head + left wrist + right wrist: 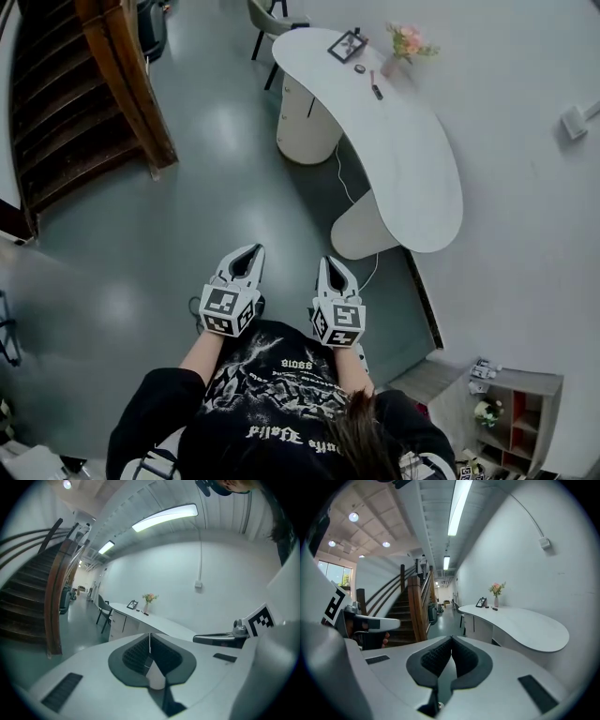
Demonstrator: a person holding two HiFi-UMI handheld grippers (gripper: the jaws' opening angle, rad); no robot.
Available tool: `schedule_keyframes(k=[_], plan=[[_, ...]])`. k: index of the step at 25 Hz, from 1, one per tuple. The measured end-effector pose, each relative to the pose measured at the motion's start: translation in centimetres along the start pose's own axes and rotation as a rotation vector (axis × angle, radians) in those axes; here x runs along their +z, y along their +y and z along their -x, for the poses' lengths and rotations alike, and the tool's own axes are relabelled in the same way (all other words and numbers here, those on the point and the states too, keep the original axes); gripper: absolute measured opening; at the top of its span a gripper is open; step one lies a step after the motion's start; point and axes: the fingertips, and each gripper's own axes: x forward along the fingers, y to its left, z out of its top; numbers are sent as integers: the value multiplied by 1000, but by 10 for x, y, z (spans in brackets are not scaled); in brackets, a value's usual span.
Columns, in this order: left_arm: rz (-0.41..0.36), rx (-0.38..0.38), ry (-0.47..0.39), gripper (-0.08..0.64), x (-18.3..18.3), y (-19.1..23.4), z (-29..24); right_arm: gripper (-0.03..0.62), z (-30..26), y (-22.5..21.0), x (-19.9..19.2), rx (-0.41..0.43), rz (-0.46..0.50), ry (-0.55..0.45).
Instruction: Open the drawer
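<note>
Floor [216, 141], mid-left: smooth, glossy, w/ light spots on it. Stairs [66, 103], upper left: dark wood. Rail [127, 75]: brown wood, a bit shiny. Desk [403, 159], upper right: white, smooth, matt. Wall [525, 187]: white, matt. Left gripper [251, 251] & right gripper [330, 264]: smooth white plastic. Pads [136, 654]: dark, ribbed, matt. Shirt [281, 394], bottom: black cloth w/ print.
</note>
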Motion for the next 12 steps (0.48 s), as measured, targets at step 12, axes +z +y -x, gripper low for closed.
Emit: schedule_keyframes(k=[12], plan=[[-14,-93,47,26,42,72,-100,26,-117,-18,43,-62,-34,16]])
